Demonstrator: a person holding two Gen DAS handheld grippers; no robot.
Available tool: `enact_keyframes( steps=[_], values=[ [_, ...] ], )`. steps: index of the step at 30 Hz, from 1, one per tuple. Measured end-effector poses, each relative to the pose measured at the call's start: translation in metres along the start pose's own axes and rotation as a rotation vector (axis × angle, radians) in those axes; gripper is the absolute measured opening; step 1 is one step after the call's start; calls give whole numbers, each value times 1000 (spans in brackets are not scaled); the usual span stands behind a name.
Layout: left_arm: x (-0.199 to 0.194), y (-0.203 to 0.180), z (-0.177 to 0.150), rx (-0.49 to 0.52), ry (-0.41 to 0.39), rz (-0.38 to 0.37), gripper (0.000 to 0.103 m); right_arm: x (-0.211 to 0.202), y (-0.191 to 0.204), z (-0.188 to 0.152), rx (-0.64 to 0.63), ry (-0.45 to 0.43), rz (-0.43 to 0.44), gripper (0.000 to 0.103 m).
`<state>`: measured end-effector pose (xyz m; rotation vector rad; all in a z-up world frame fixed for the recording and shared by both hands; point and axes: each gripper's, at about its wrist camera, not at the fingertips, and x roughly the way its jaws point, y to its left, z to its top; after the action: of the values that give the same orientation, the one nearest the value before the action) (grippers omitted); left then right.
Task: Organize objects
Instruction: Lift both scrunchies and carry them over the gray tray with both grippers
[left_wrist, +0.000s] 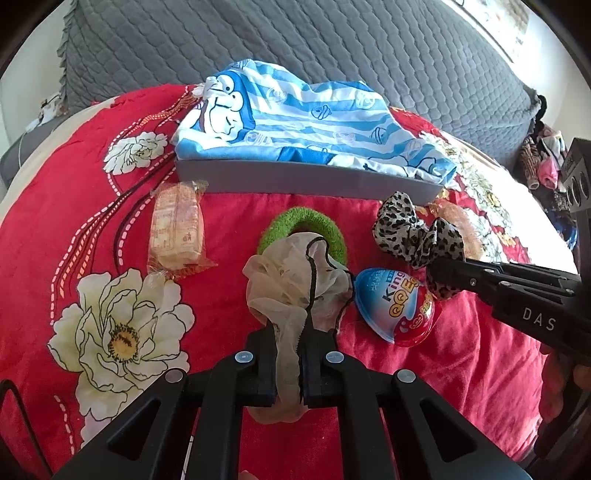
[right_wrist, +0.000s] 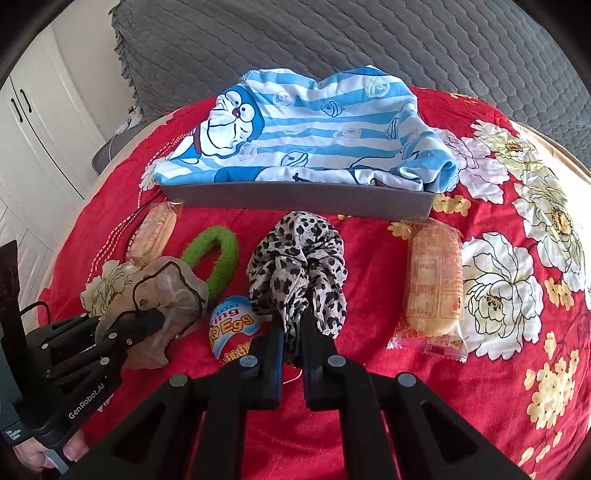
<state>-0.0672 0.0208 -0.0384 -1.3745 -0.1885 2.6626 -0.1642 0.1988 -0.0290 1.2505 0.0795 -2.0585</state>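
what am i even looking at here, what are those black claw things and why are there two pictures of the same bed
The black claws are two-finger grippers that a person holds, one in each hand. Each carries a wide-angle camera looking along its fingers, so you get two views of the same bed at the same moment.

In the left camera's picture, the left gripper is shut on a cream sheer scrunchie. In the right camera's picture, the right gripper is shut on a leopard-print scrunchie. Each gripper also shows at the edge of the other's view.

On the red floral bedspread lie a green scrunchie, a toy egg, two wrapped snack packs, and a grey tray with a blue striped cartoon cloth on it.
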Motion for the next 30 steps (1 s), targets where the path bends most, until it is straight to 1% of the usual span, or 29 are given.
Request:
enact_keyframes(
  steps=[11,12,15,30],
  values=[
    [-5,-2,3,-22,-12,31,9,-8,3,1,-7,-16,17,8],
    [-6,-2,4,-35,-19,45,9,-9,3,1,-6,-19,18,8],
    [-10,-2,6,-45,-30,51,8,-12,3,2,-3,-29,20,8],
    [-31,-7,16,-59,-67,76,9,-34,9,10,-4,-102,45,8]
  ],
)
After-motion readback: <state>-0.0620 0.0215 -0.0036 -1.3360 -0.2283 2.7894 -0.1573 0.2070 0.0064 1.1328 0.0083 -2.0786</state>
